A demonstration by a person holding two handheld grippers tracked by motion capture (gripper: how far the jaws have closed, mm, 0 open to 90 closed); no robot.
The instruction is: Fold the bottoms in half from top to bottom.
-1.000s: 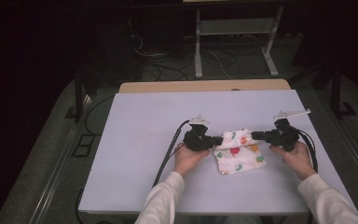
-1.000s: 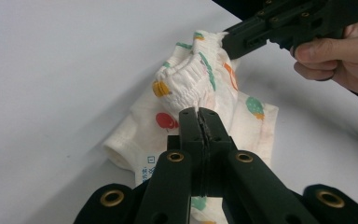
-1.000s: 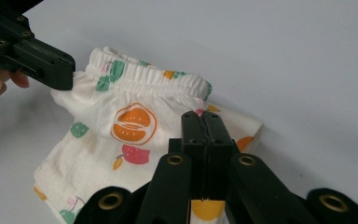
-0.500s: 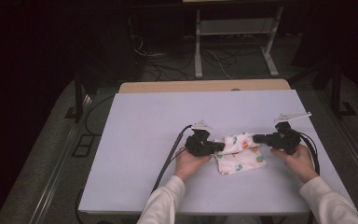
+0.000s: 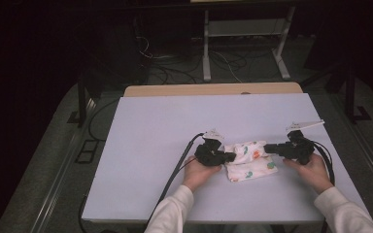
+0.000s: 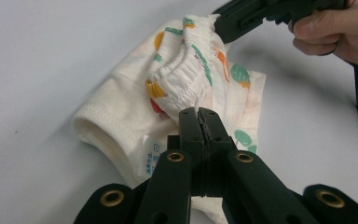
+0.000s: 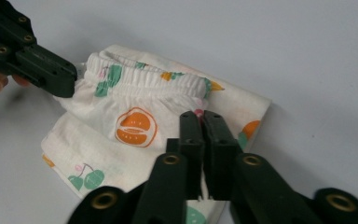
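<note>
1. Printed shorts [image 5: 250, 161] lie folded on the white counter [image 5: 150, 145], near its front edge, between both hands.
2. Left gripper [image 5: 229, 157] has its fingers [image 6: 189, 126] clamped tight on the elastic waistband.
3. Right gripper [image 5: 268, 148] sits at the waistband's other end; its fingers [image 7: 220, 140] have just been easing apart, a narrow gap showing, cloth right at the tips.

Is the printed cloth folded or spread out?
Folded. The fruit-print garment lies doubled in layers on the table, elastic waistband bunched on top.
</note>
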